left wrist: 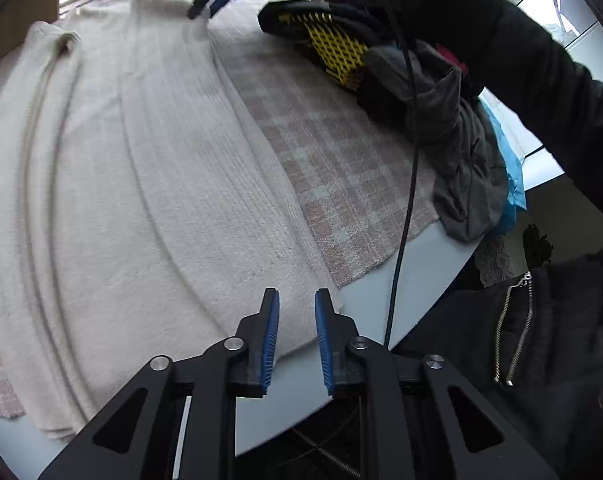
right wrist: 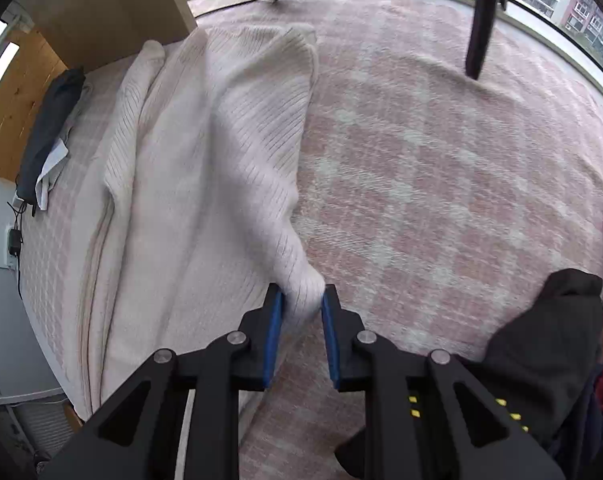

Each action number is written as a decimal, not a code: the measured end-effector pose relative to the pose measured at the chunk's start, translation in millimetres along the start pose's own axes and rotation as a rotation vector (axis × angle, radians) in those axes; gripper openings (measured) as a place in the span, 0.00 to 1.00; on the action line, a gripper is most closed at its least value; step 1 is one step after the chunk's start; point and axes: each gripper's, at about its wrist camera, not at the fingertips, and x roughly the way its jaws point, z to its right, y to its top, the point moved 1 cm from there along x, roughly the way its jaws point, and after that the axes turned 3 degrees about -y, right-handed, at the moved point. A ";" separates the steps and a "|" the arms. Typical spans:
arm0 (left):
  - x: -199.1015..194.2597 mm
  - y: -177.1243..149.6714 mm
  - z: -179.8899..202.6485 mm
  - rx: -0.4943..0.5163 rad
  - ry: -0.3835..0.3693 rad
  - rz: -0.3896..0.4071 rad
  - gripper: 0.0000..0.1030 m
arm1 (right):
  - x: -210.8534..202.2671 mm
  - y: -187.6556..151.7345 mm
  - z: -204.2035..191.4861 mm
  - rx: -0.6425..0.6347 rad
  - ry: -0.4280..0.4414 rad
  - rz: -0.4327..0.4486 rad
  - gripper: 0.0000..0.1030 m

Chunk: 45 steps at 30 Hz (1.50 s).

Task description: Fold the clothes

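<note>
Cream ribbed knit garment point(left wrist: 113, 168) spread on checked pink cloth point(left wrist: 333, 152) over the desk point(left wrist: 413, 264); long axis runs near to far, roughly in line with both gripper axes.

Right hand-held gripper point(right wrist: 301, 304): jaws partly closed on a bunched far corner of the garment, fabric pinched between blue pads point(right wrist: 276, 320), corner lifted off the cloth. Looks like a fold in progress, direction not settled from this.

Left hand-held gripper point(left wrist: 297, 312): jaws apart, nothing between them, poised just over the near right hem at the desk edge. Garment lies ahead and left of it. Nearer of the two to the near hem.

Counts: 1 cream garment laid out, 2 grippers, 1 mixed pile of other clothes point(left wrist: 453, 120) at far right, number of pieces unclear.
</note>
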 end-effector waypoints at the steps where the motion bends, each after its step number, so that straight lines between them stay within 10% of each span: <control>1: -10.4 -4.3 -0.9 0.001 0.025 0.017 0.20 | -11.0 -3.2 1.2 0.002 0.007 0.021 0.20; 7: -2.7 0.1 14.3 0.040 0.049 0.014 0.27 | -38.9 -3.3 11.0 0.029 0.024 0.133 0.48; 15: 58.5 3.7 46.1 0.213 0.198 -0.046 0.46 | 11.8 12.8 22.1 0.072 0.101 0.091 0.48; 22: 52.5 -3.8 37.1 0.168 0.210 -0.002 0.29 | 15.4 4.8 -3.2 -0.117 0.049 0.036 0.48; 29: 46.0 -3.6 28.3 0.133 0.172 -0.018 0.29 | -36.7 53.9 16.3 0.047 0.045 0.243 0.48; 33: 43.9 -1.5 24.1 0.122 0.156 -0.029 0.29 | -13.6 84.7 4.0 0.074 0.213 0.161 0.09; 38: 41.1 -0.5 18.9 0.107 0.140 -0.033 0.29 | 47.6 116.5 -17.5 -0.014 -0.023 0.106 0.05; 45: 37.1 -0.4 18.0 0.095 0.146 -0.036 0.31 | -2.4 110.6 -5.1 0.027 0.040 0.187 0.32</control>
